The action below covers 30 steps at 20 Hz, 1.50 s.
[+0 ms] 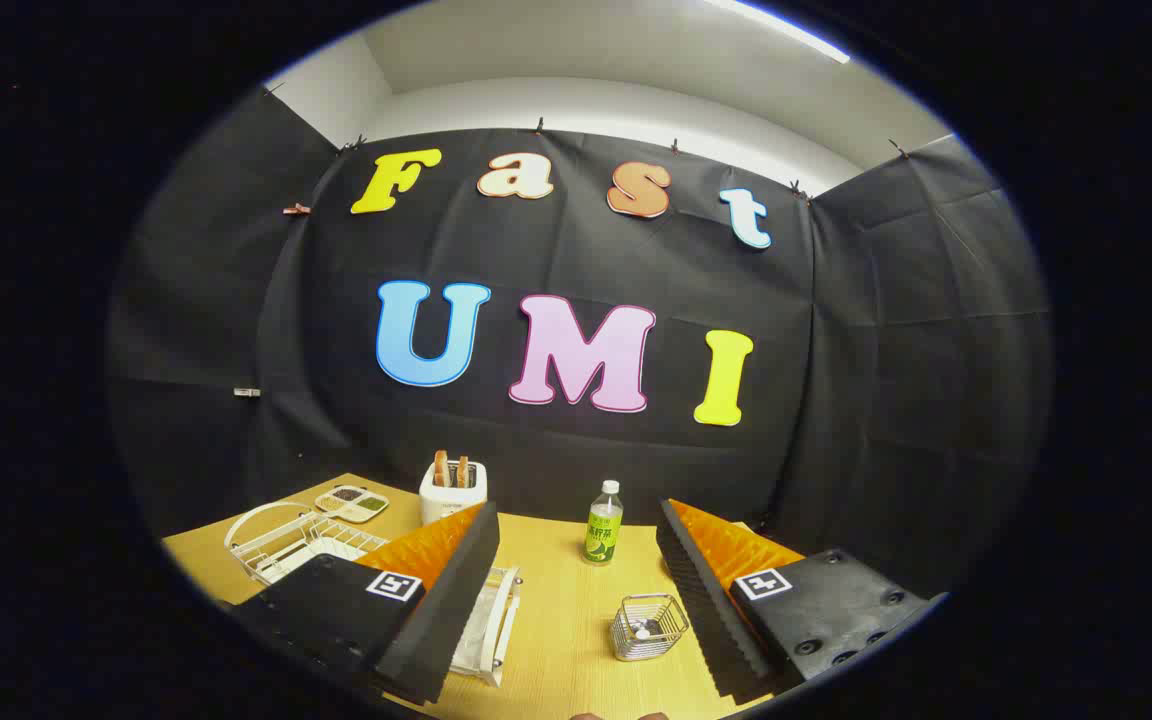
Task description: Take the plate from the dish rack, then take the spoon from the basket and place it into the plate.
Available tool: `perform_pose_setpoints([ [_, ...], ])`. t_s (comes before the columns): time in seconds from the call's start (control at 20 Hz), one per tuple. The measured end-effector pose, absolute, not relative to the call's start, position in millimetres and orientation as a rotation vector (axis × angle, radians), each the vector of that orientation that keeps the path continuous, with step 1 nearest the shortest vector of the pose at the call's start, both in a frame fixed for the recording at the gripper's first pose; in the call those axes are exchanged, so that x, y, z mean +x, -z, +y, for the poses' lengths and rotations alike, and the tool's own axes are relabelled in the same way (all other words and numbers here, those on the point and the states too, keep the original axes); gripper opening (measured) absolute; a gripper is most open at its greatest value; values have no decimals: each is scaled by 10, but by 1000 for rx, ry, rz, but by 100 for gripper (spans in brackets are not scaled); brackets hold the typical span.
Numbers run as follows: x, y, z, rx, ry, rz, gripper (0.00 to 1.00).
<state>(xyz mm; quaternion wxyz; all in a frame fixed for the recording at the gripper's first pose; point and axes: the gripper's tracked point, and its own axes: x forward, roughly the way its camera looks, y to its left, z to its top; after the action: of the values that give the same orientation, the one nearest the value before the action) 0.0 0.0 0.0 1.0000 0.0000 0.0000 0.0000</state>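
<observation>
Gripper view: basket [648,627] between spread fingers [711,590].

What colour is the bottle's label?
Green, on the bottle standing beyond the open gripper; gripper view shows it.

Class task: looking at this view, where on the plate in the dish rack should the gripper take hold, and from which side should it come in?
Grip the plate's upper rim, probably from above. It stands on edge in the white dish rack, beside and partly behind one finger, so its thin rim would fit between the fingers. The gripper is open, holding nothing.
</observation>
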Motion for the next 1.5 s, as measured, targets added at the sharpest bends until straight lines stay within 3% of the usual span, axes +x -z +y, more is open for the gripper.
perform_pose_setpoints([
  [1.1,151,168,234,5,-55,100,97],
  [1.5,659,397,498,25,-88,271,97],
])
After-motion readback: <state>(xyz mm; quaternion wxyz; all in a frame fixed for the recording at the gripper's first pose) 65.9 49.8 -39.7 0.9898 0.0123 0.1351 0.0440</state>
